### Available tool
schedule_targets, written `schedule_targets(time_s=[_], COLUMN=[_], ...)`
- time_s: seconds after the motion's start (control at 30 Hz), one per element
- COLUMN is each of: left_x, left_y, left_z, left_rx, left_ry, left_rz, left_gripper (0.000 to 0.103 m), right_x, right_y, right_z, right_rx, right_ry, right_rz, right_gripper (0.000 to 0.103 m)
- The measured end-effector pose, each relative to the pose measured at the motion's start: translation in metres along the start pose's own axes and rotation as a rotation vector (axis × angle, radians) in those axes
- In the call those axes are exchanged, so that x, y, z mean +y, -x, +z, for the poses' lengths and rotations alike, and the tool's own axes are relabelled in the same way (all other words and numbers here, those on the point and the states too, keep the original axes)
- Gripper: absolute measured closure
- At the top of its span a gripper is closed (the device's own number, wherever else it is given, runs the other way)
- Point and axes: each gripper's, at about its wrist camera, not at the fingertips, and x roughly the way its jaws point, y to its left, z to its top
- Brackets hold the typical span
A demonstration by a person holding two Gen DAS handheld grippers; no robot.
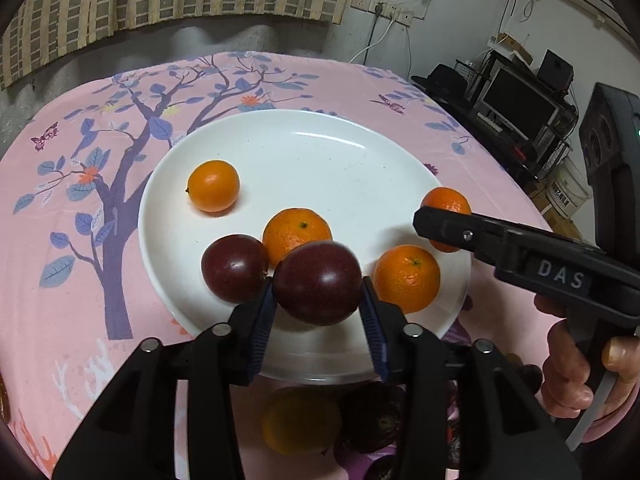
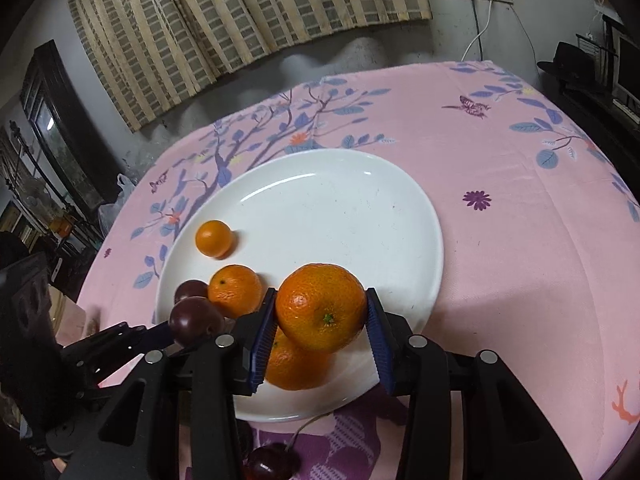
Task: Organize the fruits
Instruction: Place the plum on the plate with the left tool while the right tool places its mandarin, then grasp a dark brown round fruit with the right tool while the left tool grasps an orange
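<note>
A white plate sits on a pink floral tablecloth. My left gripper is shut on a dark red plum above the plate's near edge. A second plum, a small orange and two mandarins lie on the plate. My right gripper is shut on a mandarin, held over the plate above another mandarin. In the left wrist view the right gripper reaches in from the right holding that mandarin.
More fruit lies on the cloth near the plate's front edge: an orange one and dark ones, partly hidden by my left gripper. A dark red fruit with a stem lies below the plate. Shelves with electronics stand to the right.
</note>
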Motion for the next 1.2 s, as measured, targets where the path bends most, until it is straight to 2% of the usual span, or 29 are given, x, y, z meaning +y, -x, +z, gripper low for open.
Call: schedule_targets(time_s=[0.03,0.07,0.13,0.2,0.23,0.4,0.5,0.63,0.73,0.9,1.0,1.2], left_x=[-0.001,-0.002,-0.002,0.001,0.003,0.002,0.002,0.01,0.017,0.024,0.028,0.024], left_y=[0.003,0.009,0.028,0.048,0.056,0.087,0.094,0.093,0.093,0.101,0.102,0.107], left_z=[0.0,-0.001,-0.001,-0.002,-0.003,-0.033,-0.06,-0.091,-0.099,-0.102,-0.102,-0.102], left_rx=[-0.009,-0.025,-0.065,-0.099,-0.116,-0.146,-0.144,-0.09,-0.074,-0.094,-0.088,-0.102], left_ry=[-0.006,-0.012,-0.007,0.016,0.032,0.042,0.035,0.062,0.099,0.131,0.154,0.144], left_rz=[0.001,0.018,0.012,0.007,0.012,0.034,0.075,0.102,0.105,0.121,0.112,0.106], left_gripper=[0.046,0.039,0.033,0.017,0.015,0.014,0.012,0.011,0.011,0.011,0.011,0.011], right_x=[-0.001,-0.001,0.001,0.001,0.001,0.005,0.011,0.018,0.024,0.03,0.031,0.035], right_y=[0.003,0.008,0.023,0.043,0.051,0.095,0.111,0.116,0.11,0.097,0.091,0.084], right_z=[-0.002,-0.004,-0.008,-0.016,-0.02,-0.07,-0.11,-0.146,-0.154,-0.16,-0.165,-0.169], right_rx=[0.0,-0.007,-0.031,-0.068,-0.082,-0.165,-0.157,-0.11,-0.057,0.012,0.036,0.062], right_ry=[-0.003,0.0,0.025,0.036,0.041,0.127,0.185,0.244,0.266,0.304,0.317,0.344], right_rz=[0.002,-0.002,0.008,0.008,0.006,0.005,0.024,0.078,0.092,0.051,0.015,0.007], right_gripper=[0.05,0.05,0.05,0.049,0.046,0.042,0.041,0.041,0.041,0.042,0.043,0.046])
